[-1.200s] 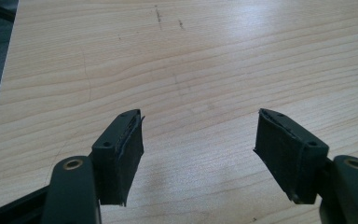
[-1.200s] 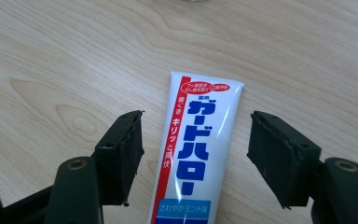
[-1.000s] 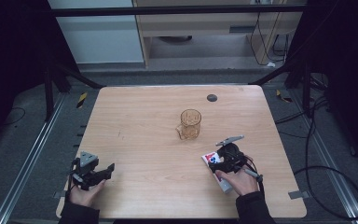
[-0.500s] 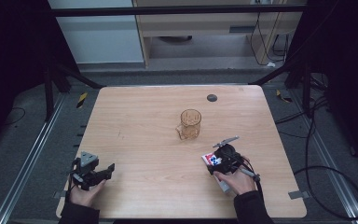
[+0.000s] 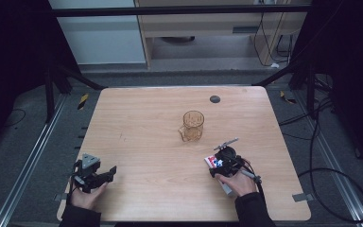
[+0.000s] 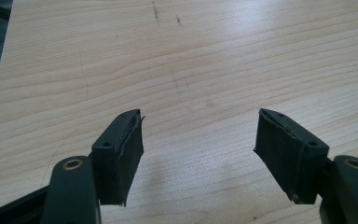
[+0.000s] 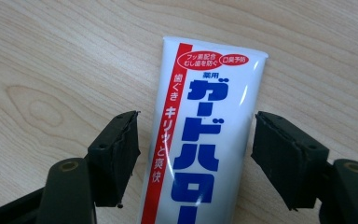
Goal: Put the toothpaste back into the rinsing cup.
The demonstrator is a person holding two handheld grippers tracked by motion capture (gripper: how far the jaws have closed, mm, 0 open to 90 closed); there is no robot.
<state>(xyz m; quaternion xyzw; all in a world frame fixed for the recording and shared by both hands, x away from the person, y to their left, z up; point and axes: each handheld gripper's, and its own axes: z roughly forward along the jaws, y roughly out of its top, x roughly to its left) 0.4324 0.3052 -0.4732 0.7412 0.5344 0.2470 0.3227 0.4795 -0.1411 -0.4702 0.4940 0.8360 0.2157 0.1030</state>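
A pale wooden table (image 5: 146, 118) with rounded corners bears everything. Near its middle stands a clear amber glass mug (image 5: 192, 126) with a handle, well apart from both hands. The left gripper (image 5: 105, 174) rests at the near left corner, jaws spread over bare wood. The right gripper (image 7: 193, 156) sits at the near right, jaws spread either side of a white toothpaste tube (image 7: 205, 135) with red stripe and blue lettering, which lies flat on the table, pads not pressing it.
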